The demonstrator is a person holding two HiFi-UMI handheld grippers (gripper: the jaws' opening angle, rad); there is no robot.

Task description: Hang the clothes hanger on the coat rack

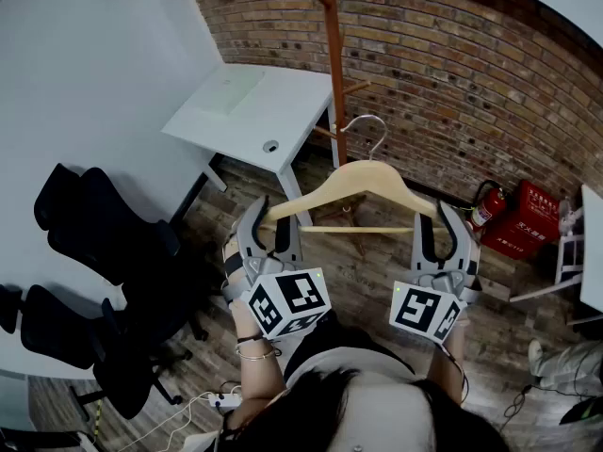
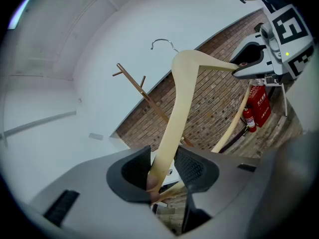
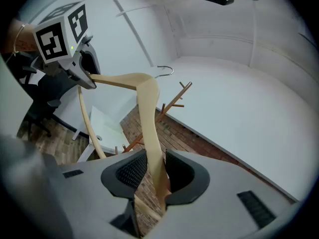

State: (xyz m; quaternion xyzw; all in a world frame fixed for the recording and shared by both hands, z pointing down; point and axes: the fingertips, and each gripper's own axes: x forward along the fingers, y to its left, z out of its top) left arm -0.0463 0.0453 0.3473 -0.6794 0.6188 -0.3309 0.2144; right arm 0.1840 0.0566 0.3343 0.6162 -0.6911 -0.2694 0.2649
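Note:
A pale wooden clothes hanger [image 1: 363, 179] with a metal hook [image 1: 367, 125] is held level in the air in front of me. My left gripper [image 1: 271, 229] is shut on its left end, and my right gripper [image 1: 443, 226] is shut on its right end. In the left gripper view the hanger arm [image 2: 182, 98] runs up from between the pads [image 2: 192, 166]. The right gripper view shows the other arm [image 3: 147, 113] clamped the same way. The coat rack [image 1: 332, 73], a brown wooden pole with side pegs, stands just beyond the hook, which hangs free of it.
A white desk [image 1: 254, 102] stands left of the rack against the brick wall [image 1: 452, 64]. Black office chairs [image 1: 104, 224] crowd the left side. A red fire extinguisher [image 1: 485, 205] and a red box [image 1: 526, 219] sit on the floor at the right.

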